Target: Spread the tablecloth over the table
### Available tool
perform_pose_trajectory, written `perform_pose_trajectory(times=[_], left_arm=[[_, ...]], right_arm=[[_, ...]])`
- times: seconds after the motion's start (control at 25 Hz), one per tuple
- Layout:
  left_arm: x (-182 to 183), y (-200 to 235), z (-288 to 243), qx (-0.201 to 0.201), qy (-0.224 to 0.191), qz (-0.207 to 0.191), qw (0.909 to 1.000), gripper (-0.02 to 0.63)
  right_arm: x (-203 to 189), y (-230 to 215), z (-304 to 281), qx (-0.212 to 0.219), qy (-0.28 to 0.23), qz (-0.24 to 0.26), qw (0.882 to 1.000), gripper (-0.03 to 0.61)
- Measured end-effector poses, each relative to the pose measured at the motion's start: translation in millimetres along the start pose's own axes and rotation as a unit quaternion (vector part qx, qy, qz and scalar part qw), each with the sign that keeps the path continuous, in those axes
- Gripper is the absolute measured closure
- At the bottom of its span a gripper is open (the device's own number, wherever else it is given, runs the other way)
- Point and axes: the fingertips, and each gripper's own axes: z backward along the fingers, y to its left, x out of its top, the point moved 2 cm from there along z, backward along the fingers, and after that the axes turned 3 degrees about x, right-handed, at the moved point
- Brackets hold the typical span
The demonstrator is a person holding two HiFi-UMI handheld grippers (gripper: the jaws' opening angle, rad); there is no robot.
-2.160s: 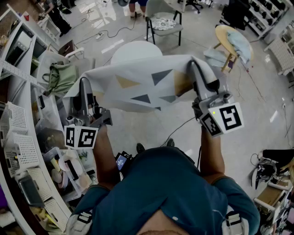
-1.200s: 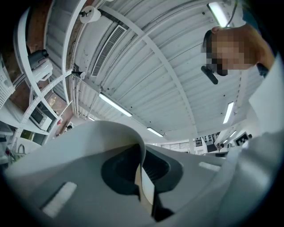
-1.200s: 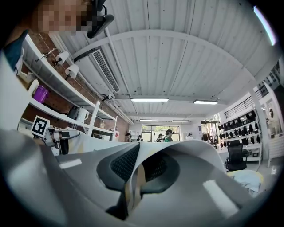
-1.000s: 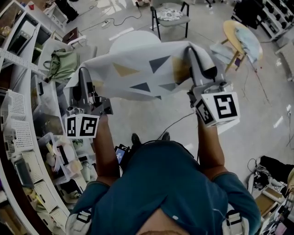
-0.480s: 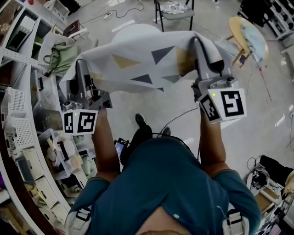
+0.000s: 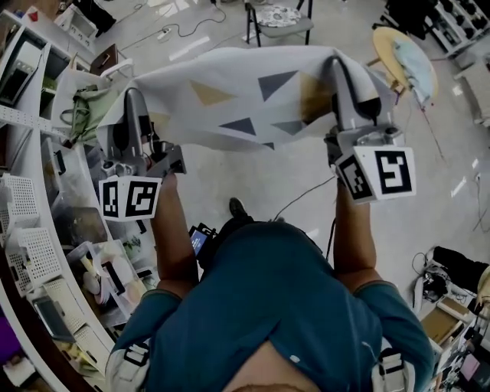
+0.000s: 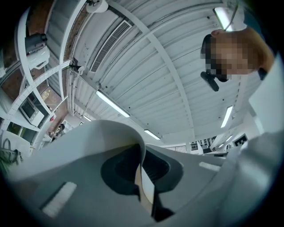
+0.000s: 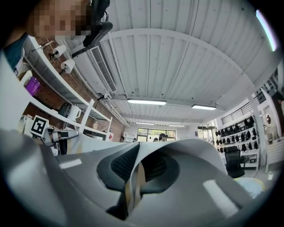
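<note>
The tablecloth (image 6: pixel 245 99), white with grey and tan triangles, hangs stretched in the air between my two grippers in the head view. My left gripper (image 6: pixel 129 115) is shut on its left corner, and my right gripper (image 6: pixel 346 80) is shut on its right corner. In the left gripper view a thin fold of cloth (image 7: pixel 145 188) is pinched between the closed jaws of the left gripper (image 7: pixel 142 177), which point up at the ceiling. The right gripper view shows the right gripper (image 8: pixel 135 175) clamped on a cloth edge (image 8: pixel 132 190). The cloth hides the round white table.
A grey chair (image 6: pixel 279 19) stands beyond the cloth. A wooden stool (image 6: pixel 402 57) with a blue cover is at the upper right. White shelves (image 6: pixel 31 176) and a green bag (image 6: pixel 80 115) crowd the left side. A cable (image 6: pixel 298 200) lies on the floor.
Both grippers have carried the stretched cloth forward, up the head view. The round white table, seen earlier past the cloth's far edge, is now covered from sight.
</note>
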Motion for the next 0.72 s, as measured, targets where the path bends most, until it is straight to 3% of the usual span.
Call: perform_pose_trajectory(times=[0.48, 0.72], left_arm=[[-1.6, 65.3, -55.2, -0.052, -0.002, 0.026, 0.9983, 0.612], [0.3, 79.3, -73.1, -0.055, -0.008, 0.027, 0.9981, 0.612]], right_arm=[[5.2, 17.1, -63.2, -0.050, -0.010, 0.019, 0.999, 0.560], [8.2, 15.6, -85.6, -0.052, -0.012, 0.022, 0.998, 0.560]])
